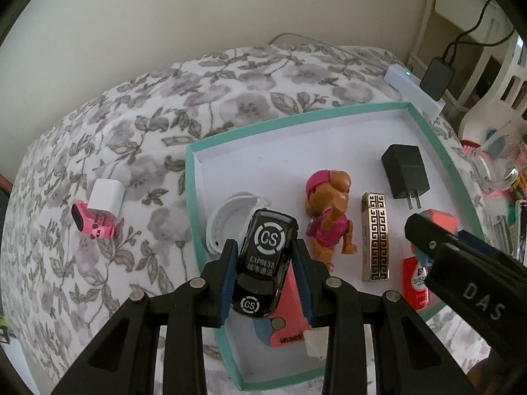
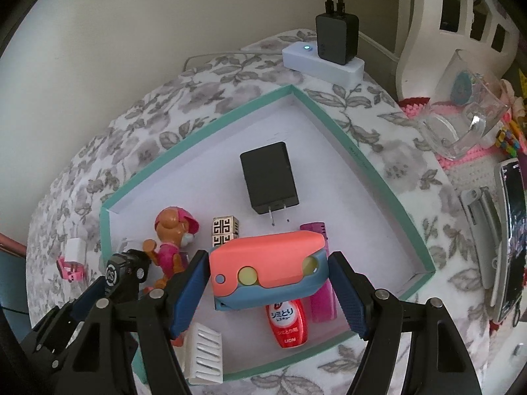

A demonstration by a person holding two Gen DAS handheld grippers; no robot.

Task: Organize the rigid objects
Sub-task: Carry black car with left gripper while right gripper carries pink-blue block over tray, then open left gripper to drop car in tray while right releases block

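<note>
**Both tongs loaded above the teal-rimmed tray**

The left tongs (image 1: 265,263) were clenched on a black toy car (image 1: 263,260) marked "CS", their blue pads pressed to its two sides, the car's nose pointing back toward the camera. The car hung over the near left part of the tray (image 1: 192,197), a white-floored box with a teal rim lying on a floral cloth (image 1: 131,115). Just beyond the car's far end lay a white curved band (image 1: 224,220). To the right of these tongs, inside the tray, were a toy pup in pink (image 1: 329,210), a gold-patterned lighter (image 1: 375,237) and a black plug adapter (image 1: 405,174). Well off to the left, outside the tray on the cloth, sat a white cube charger (image 1: 107,197) touching a small pink toy (image 1: 94,223).

The right tongs (image 2: 268,273) grasped a coral-and-blue folding case (image 2: 268,270) by its two ends, held above the tray's near right part. Directly beneath it lay a red bottle (image 2: 290,326) and a magenta lighter (image 2: 321,296). A white ribbed piece (image 2: 204,352) lay below the left finger.
</note>
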